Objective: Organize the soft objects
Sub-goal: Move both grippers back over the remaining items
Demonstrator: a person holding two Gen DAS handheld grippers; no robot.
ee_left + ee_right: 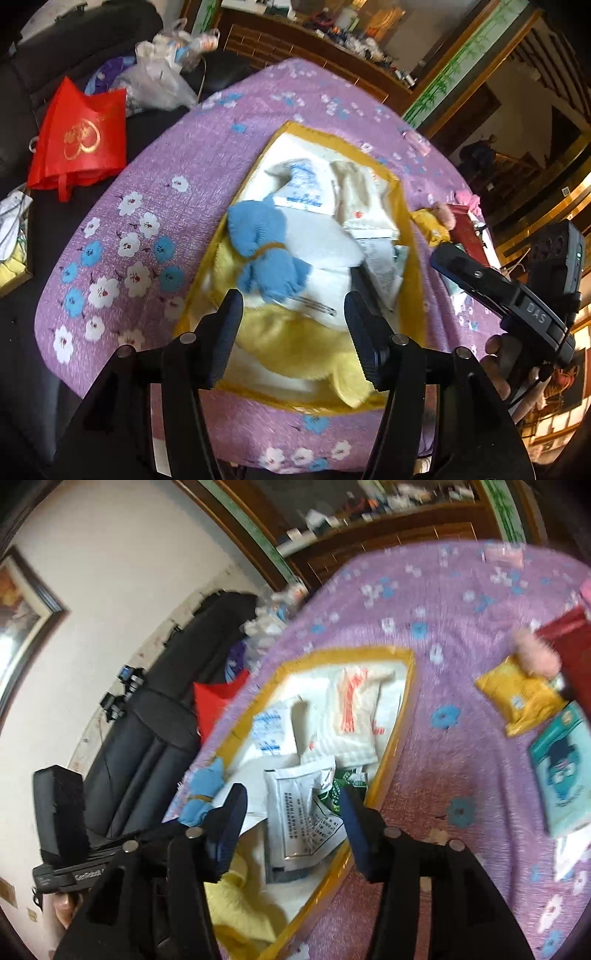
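You are holding both grippers over the yellow-rimmed box (400, 206) that is sitting on the purple flowered cloth (155, 184). Your left gripper (293, 332) is hanging with its jaws parted and nothing between the pads; below it a yellow towel (295, 347) is lying in the near end of the box, with a blue knitted piece (258, 251) tied round with a yellow band resting just beyond, against the box's left wall. Your right gripper (291, 827) is likewise standing released, gripping nothing, its fingers poised above white printed sachets (295, 812) lying loose in the box. Farther in, a blue-printed white packet (271, 727) and a white pouch with orange stripes (351, 709) are lying side by side. Outside the box, to the right on the cloth, a yellow packet (524, 694) is touching a pink fluffy thing (535, 653), and a teal packet (561, 768) is lying near it. A red bag (81, 136) is sitting on the dark sofa (74, 44) beyond the cloth.
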